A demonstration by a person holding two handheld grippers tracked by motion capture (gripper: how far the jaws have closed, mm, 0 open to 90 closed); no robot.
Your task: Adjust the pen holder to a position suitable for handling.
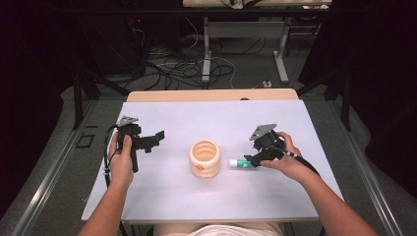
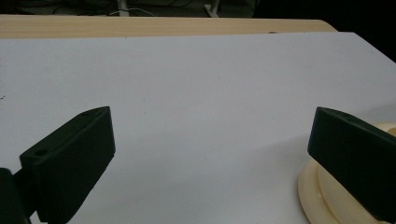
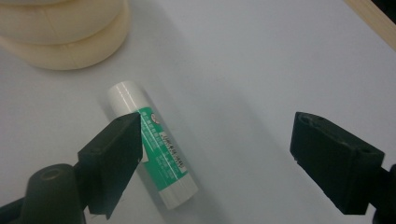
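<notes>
**Operator:** Between the two black jaws of my right gripper [image 3: 215, 163] nothing is clamped. They stand apart, and the white glue stick with the green label [image 3: 152, 151] lies flat on the pale table sheet [image 3: 261, 70], mostly at the inner side of one jaw, which passes over its label. I cannot tell if that pad touches the tube. The other jaw is well apart from it, with bare table between.

**Colleague:** So which step is this, in your opinion?

**Operator:** I judge it as the approach to pick the glue stick. The next move asks me to shift the gripper sideways until the tube sits in the middle of the gap, lower it a little, then close across the round body, not along it, or it may roll away.

**Colleague:** And the left one?

**Operator:** My left gripper [image 2: 210, 158] has its jaws wide, nothing between them; it waits above the table, beside the cream ribbed ring-shaped cup [image 2: 327, 196].

**Colleague:** What does the high view add?

**Operator:** It shows the cream cup [image 1: 204, 159] standing in the middle of the table, the glue stick [image 1: 240, 163] just beside it on the right, and both hands holding the grippers. The right gripper view alone shows how the stick lies against the jaws.
</notes>
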